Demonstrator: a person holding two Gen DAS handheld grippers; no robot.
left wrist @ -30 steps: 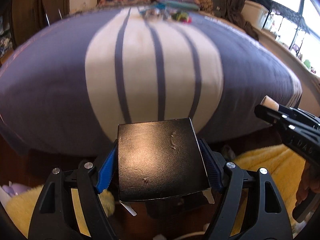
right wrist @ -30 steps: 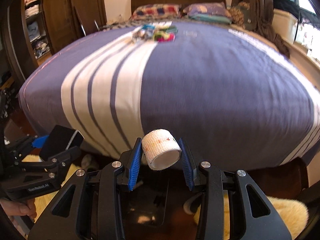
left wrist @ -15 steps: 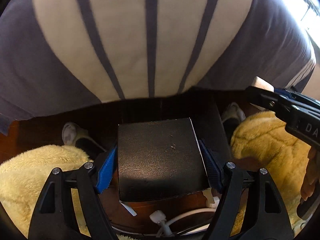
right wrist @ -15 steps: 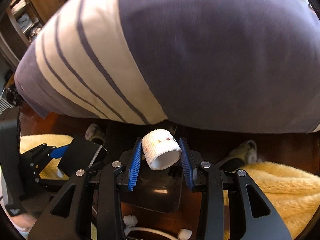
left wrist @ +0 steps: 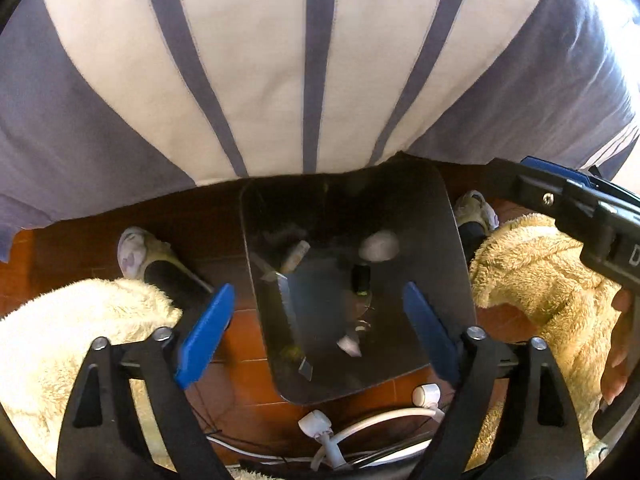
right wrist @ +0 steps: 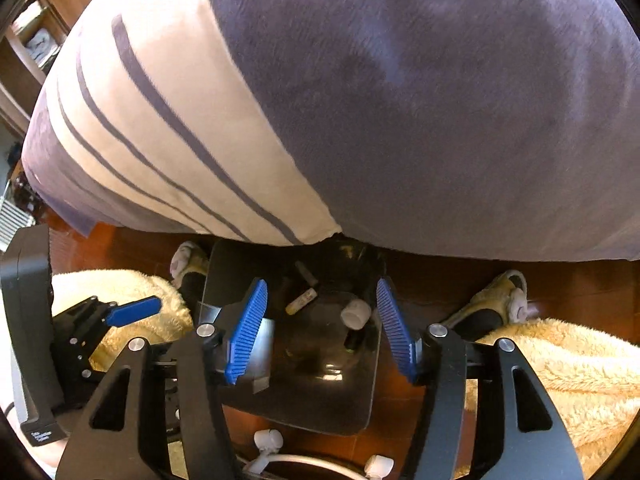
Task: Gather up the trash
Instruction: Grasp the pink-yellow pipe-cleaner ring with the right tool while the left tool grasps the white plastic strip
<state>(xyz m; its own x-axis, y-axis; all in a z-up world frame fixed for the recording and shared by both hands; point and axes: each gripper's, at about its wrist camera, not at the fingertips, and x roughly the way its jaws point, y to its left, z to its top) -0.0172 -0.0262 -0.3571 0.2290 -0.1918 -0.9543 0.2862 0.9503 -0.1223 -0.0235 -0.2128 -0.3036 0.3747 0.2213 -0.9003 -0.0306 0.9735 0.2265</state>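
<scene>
- I'm holding both grippers over the black bin (left wrist: 448, 240) that stands on the wood floor at the foot of the bed (left wrist: 280, 60), pointed steeply down into it — that way anything I let go of drops inside rather than onto the rugs.
- My left gripper (left wrist: 316, 332) has just been opening; its blue pads stand wide apart with nothing pressed between them. The black box (left wrist: 280, 312) I judge to be its load now sits tilted inside the bin, below and between the fingers, clear of both pads.
- My right gripper (right wrist: 320, 328) has also just been opening, and nothing is clamped in it. The white roll (right wrist: 355, 314) lies in the bin, below the pads and nearer the right-hand one, not touching either as far as I can tell.
- Other scraps — a small tube (right wrist: 301, 301) among them — already lie on the bin's floor.
- Fluffy yellow rugs (left wrist: 540, 280) flank the bin, and slippers (left wrist: 138, 248) rest beside it; white cables (left wrist: 360, 428) run just in front.
- My judgement: both drops are done, and the next move is away for more trash.
</scene>
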